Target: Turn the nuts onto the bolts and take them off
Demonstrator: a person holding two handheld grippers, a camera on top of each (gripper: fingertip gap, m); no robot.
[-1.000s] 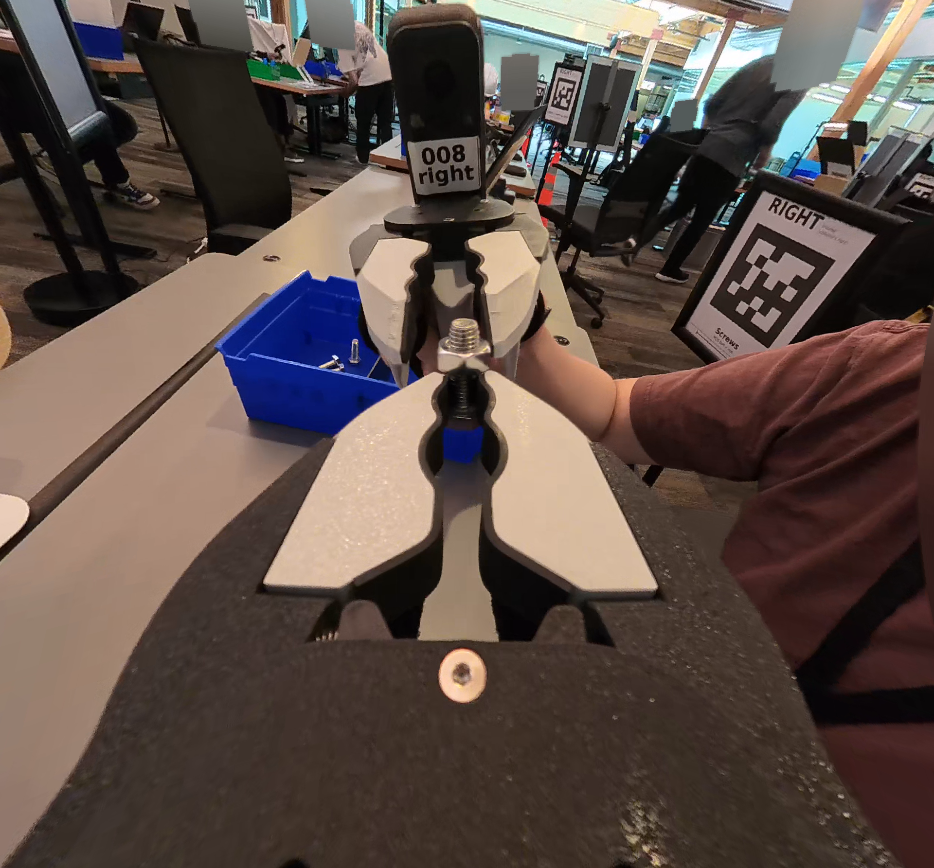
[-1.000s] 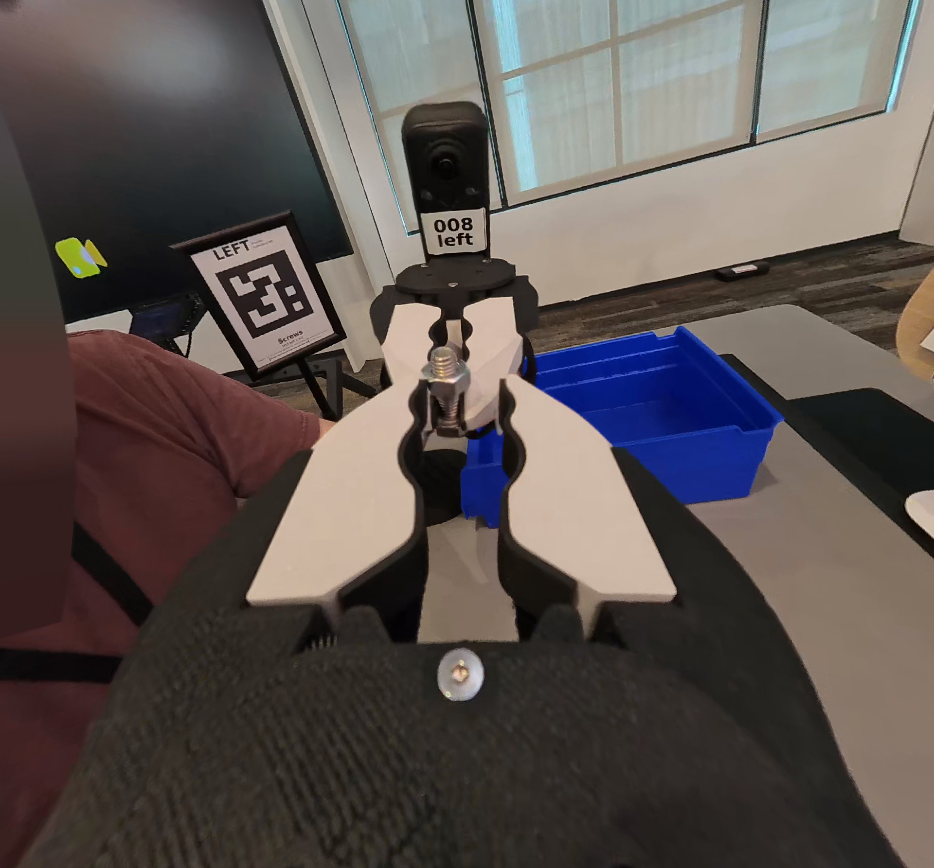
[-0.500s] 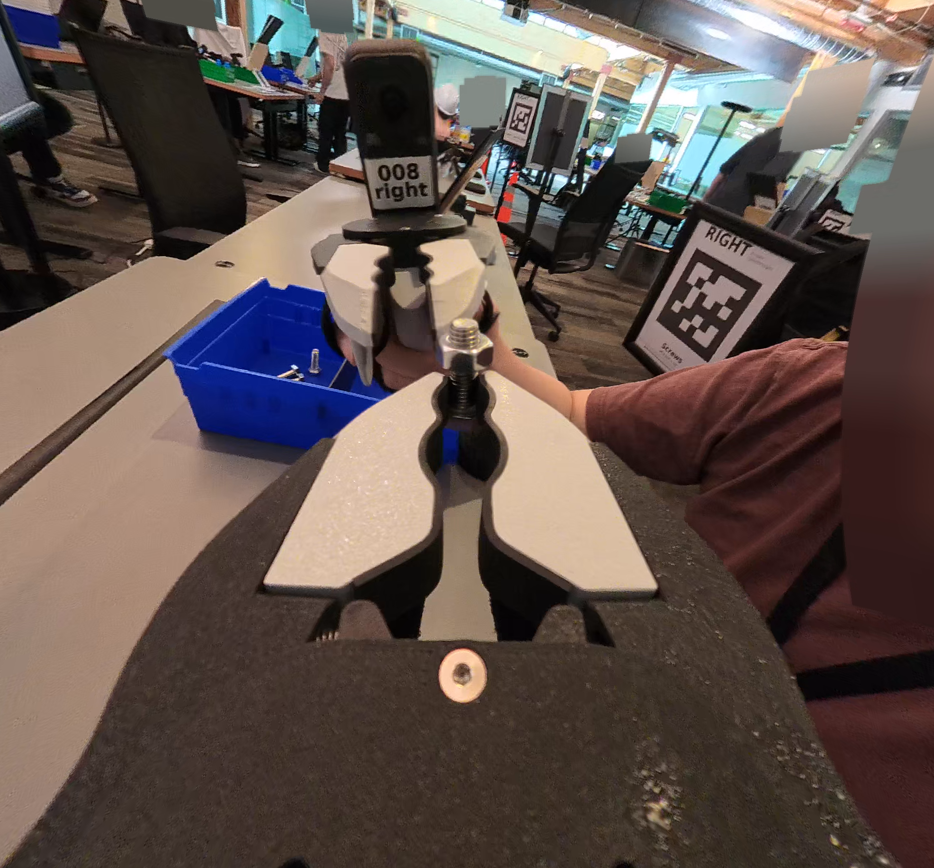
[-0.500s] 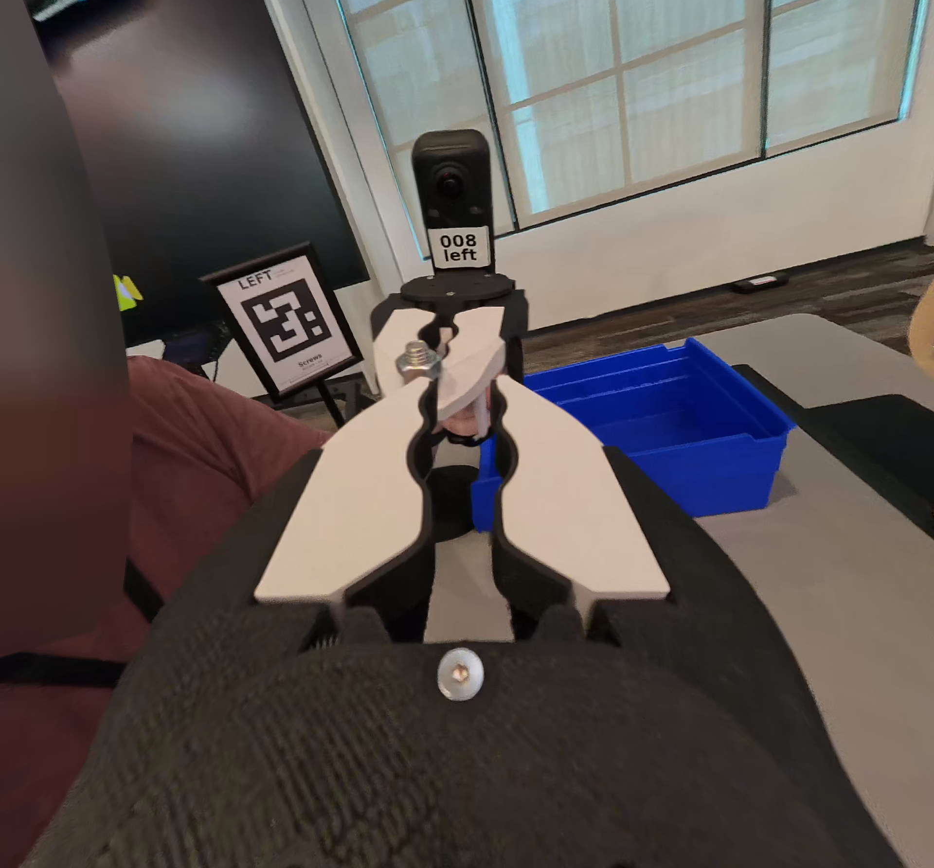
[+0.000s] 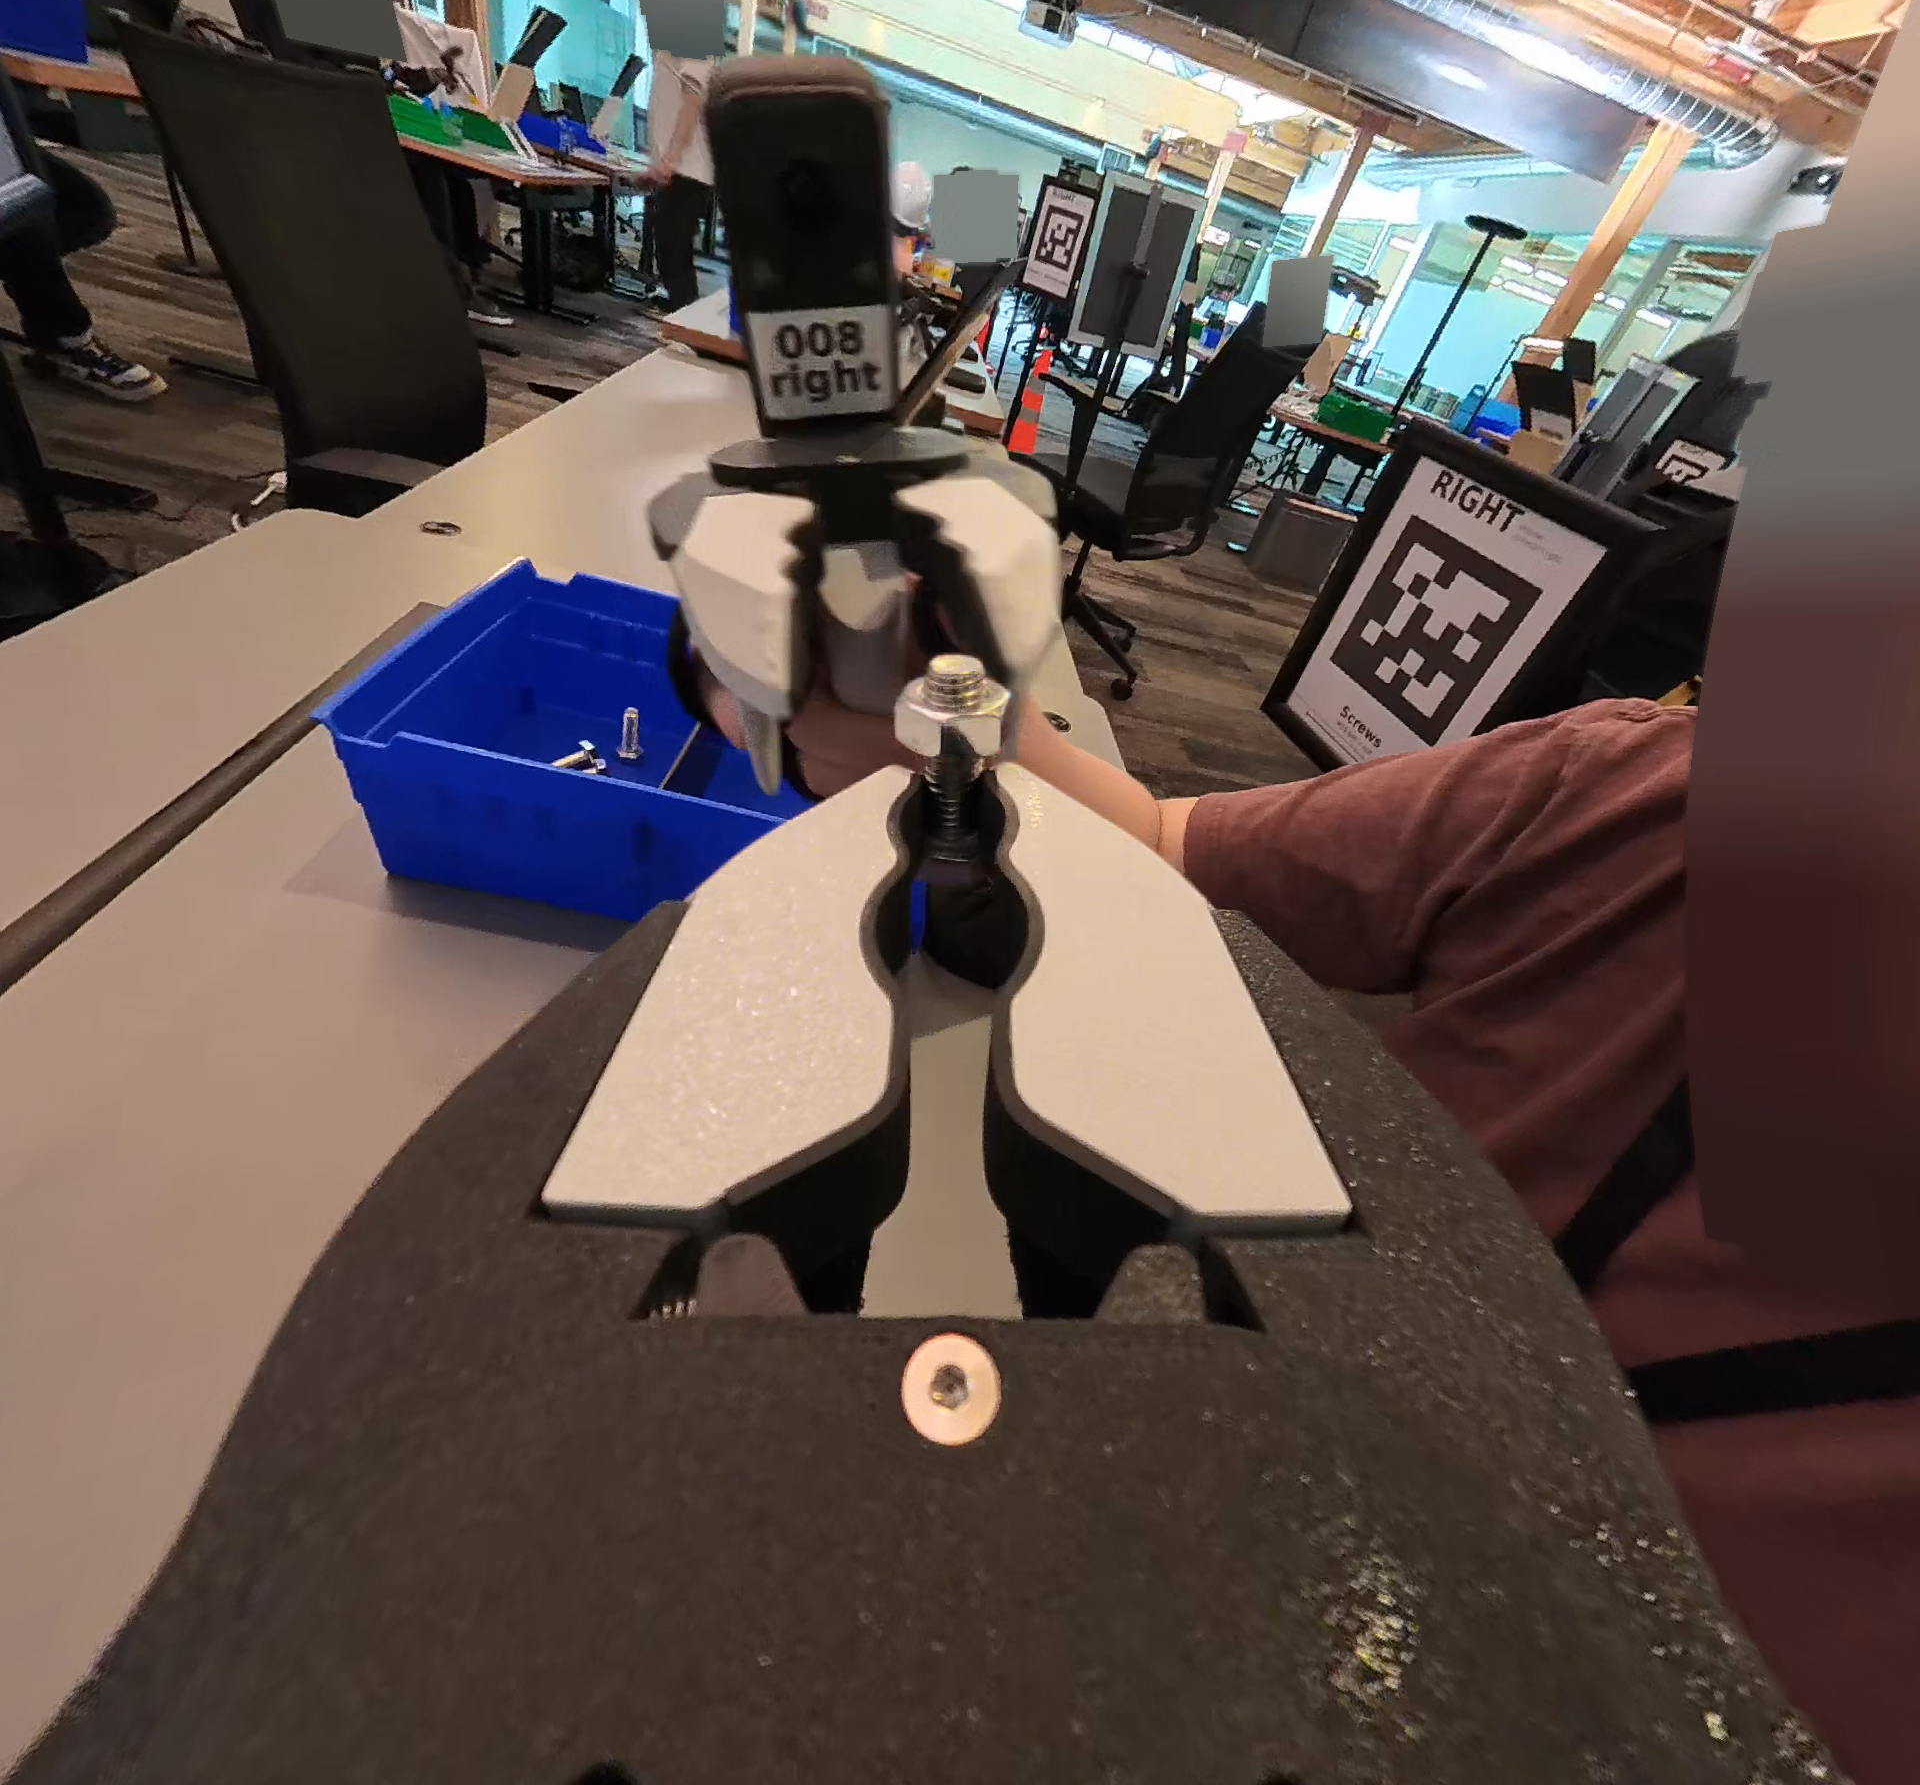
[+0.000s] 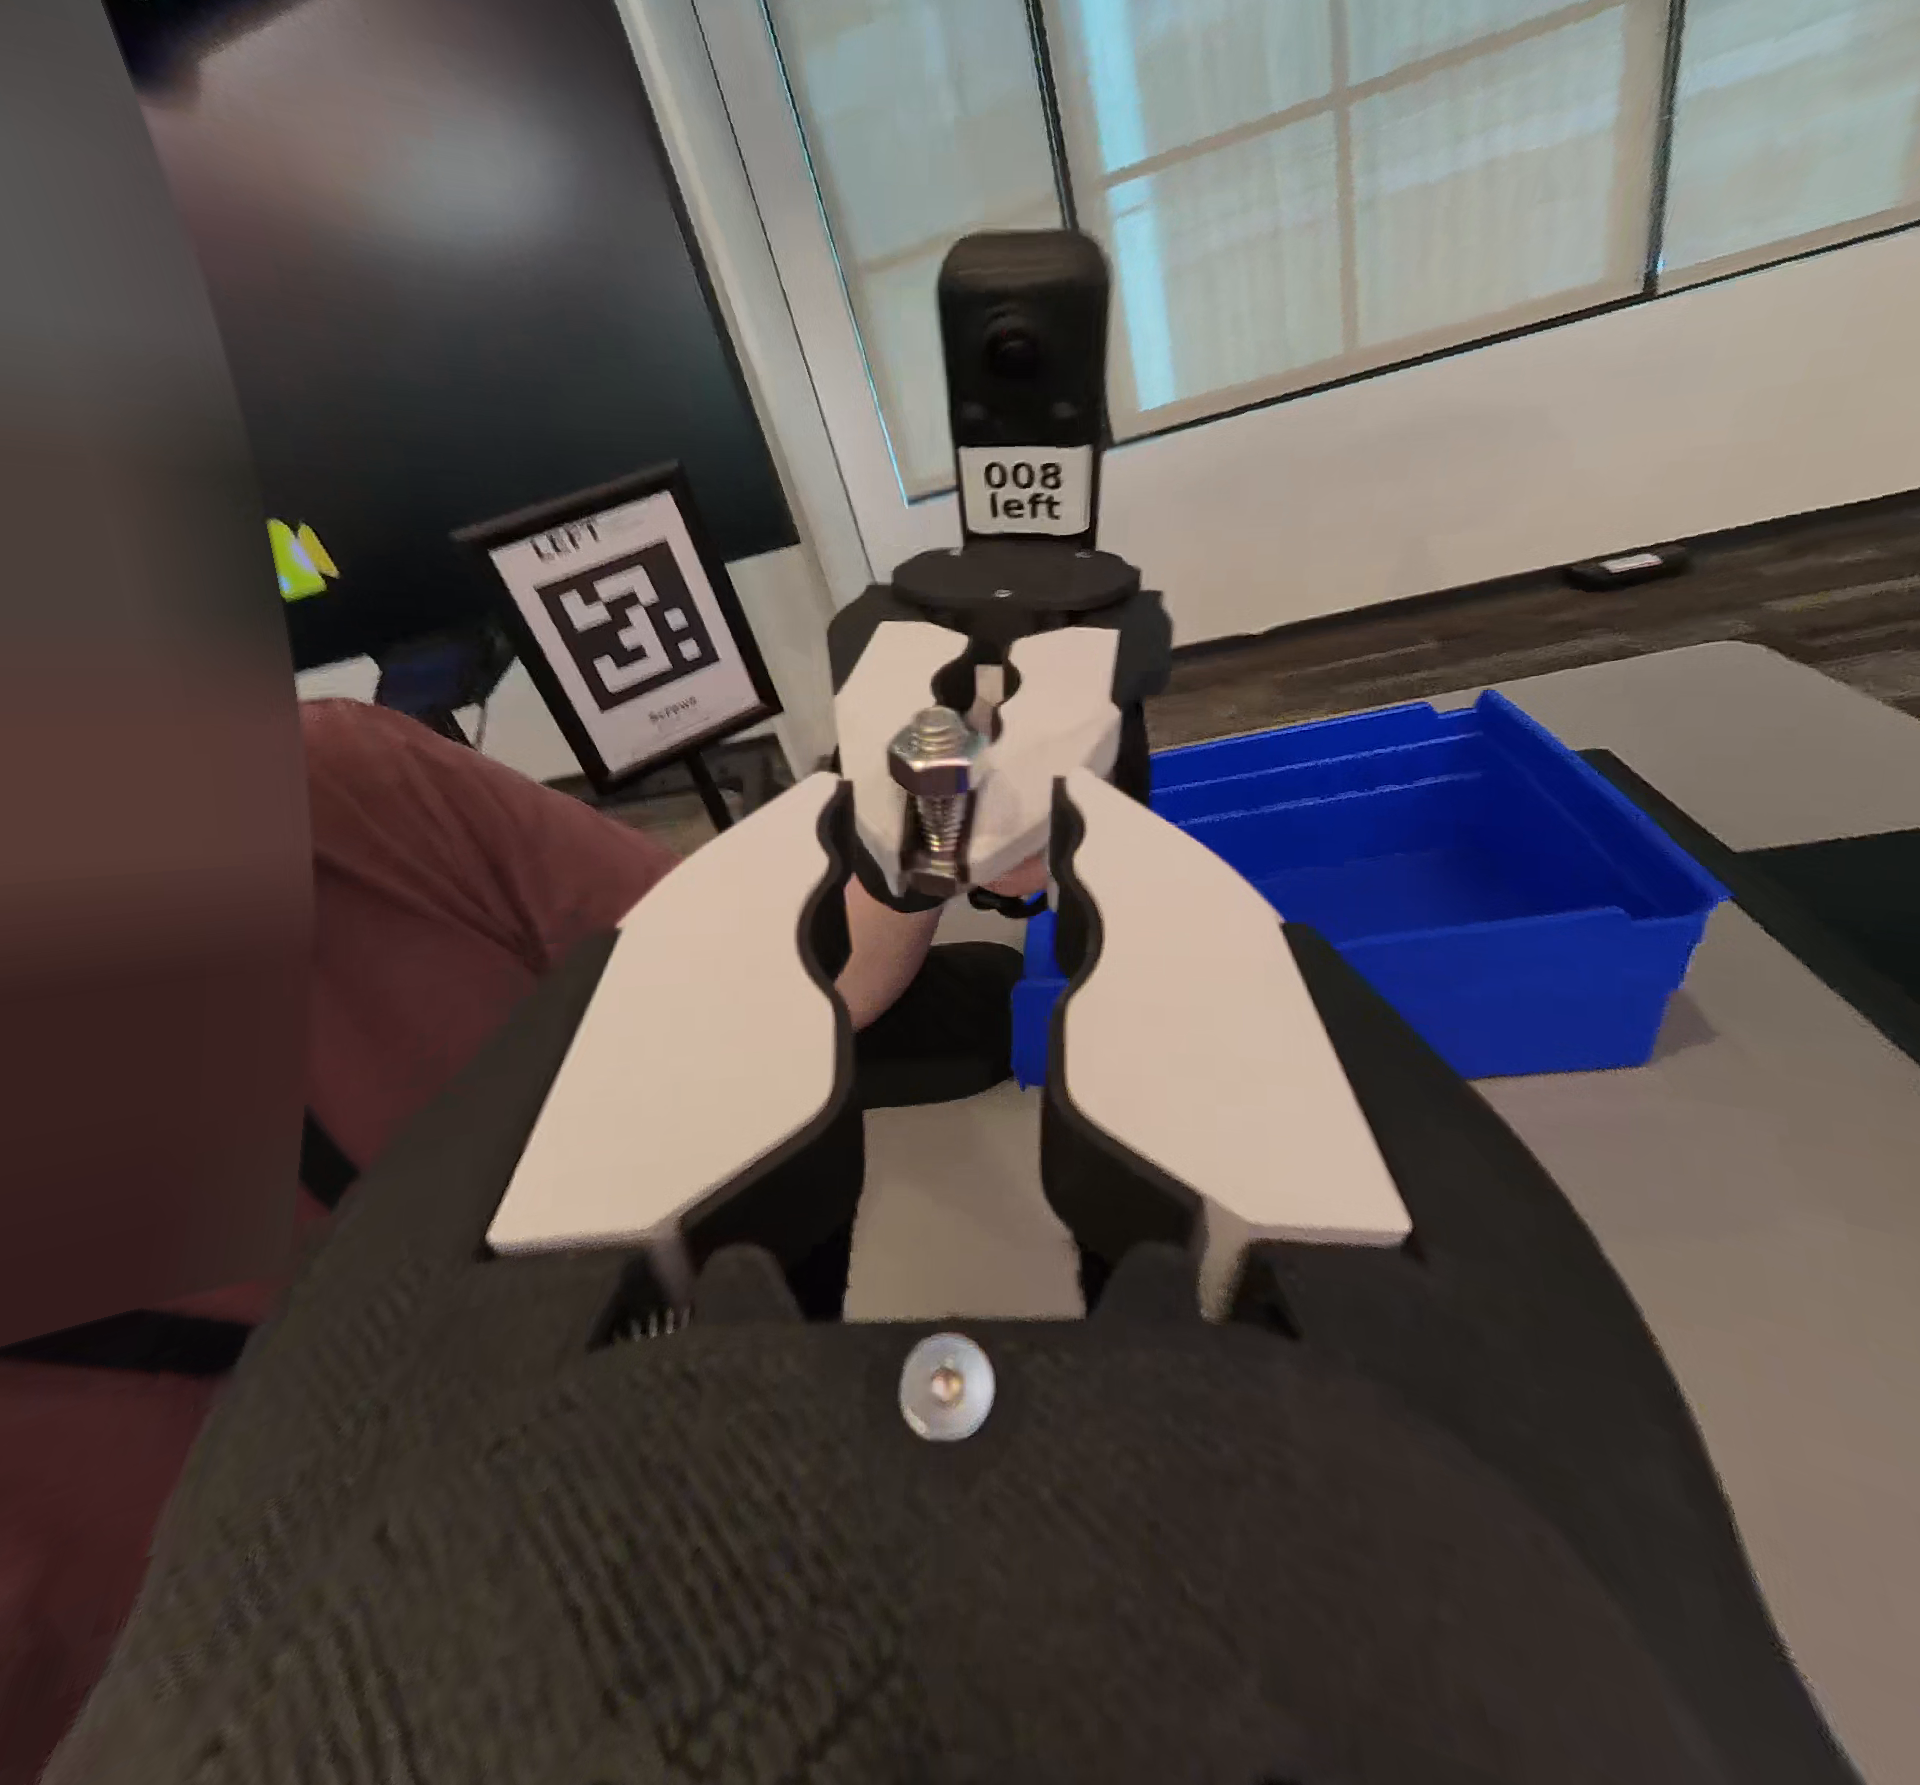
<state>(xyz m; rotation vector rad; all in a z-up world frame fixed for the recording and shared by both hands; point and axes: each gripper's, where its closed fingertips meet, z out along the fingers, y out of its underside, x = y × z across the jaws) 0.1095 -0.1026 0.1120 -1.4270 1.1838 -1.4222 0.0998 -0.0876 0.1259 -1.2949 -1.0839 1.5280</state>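
Observation:
My left gripper (image 5: 951,785) is shut on a steel bolt (image 5: 948,779) that stands upright, with a hex nut (image 5: 953,719) threaded near its top. My right gripper (image 5: 873,686) faces it from behind and to the left, jaws apart and off the nut. In the right wrist view my right gripper (image 6: 945,800) is open, and the nut (image 6: 928,771) and bolt (image 6: 935,836) show just beyond the gap between its tips, held by the left gripper (image 6: 977,779). I cannot tell whether either right fingertip touches the nut.
A blue bin (image 5: 499,816) stands on the grey table (image 5: 208,1008) with two loose bolts (image 5: 603,750) in it; it also shows in the right wrist view (image 6: 1403,987). Framed marker signs (image 5: 1444,634) (image 6: 623,644) stand off the table. The person's arm (image 5: 1455,852) is at the right. My two grippers' fingertips are within a few centimetres of each other.
My right gripper has opened wider and come off the nut it was closed around. It swung aside, then lined up on the bolt again. The left gripper keeps its hold.

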